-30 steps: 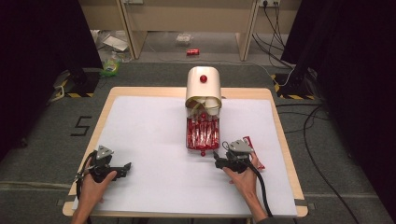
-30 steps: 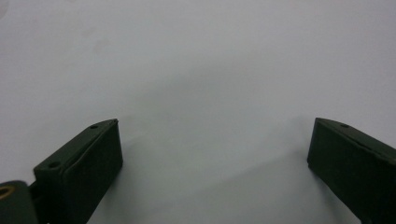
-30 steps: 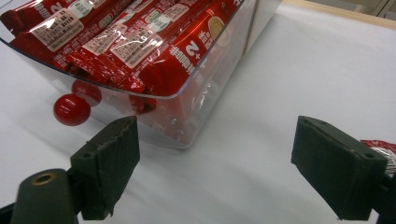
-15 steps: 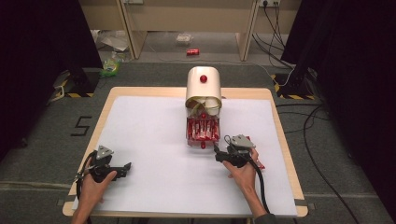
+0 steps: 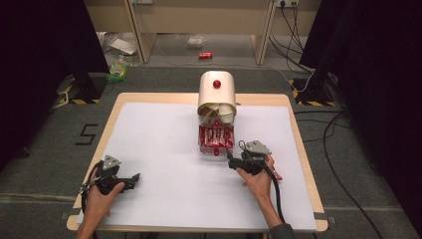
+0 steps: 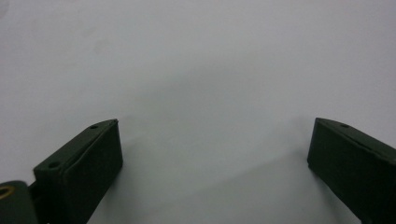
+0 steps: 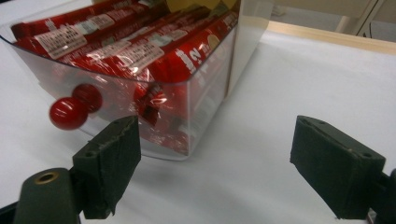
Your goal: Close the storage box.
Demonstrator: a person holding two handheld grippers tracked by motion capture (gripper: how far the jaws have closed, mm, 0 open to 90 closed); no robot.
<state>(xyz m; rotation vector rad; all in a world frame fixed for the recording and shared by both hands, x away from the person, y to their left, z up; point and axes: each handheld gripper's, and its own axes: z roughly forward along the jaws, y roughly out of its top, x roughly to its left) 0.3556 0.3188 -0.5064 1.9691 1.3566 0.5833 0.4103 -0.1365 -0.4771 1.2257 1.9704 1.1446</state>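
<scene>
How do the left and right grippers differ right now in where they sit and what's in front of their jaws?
The right gripper sits at the near right corner of the clear drawer full of red packets; the left gripper rests far off at the table's near left. The right jaws face the drawer, the left jaws bare white table cover. Both are open and hold nothing.

I see a clear, glossy plastic drawer [image 7: 205,93] packed with shiny red foil-like wrappers [image 7: 140,51], with a smooth, glossy red ball knob [image 7: 65,113] on its front. My right gripper [image 7: 215,172] has matt black pads [image 7: 112,158], rough at the edges. The white matt table cover [image 5: 164,149] looks smooth over a pale wooden tabletop [image 5: 298,134].
</scene>
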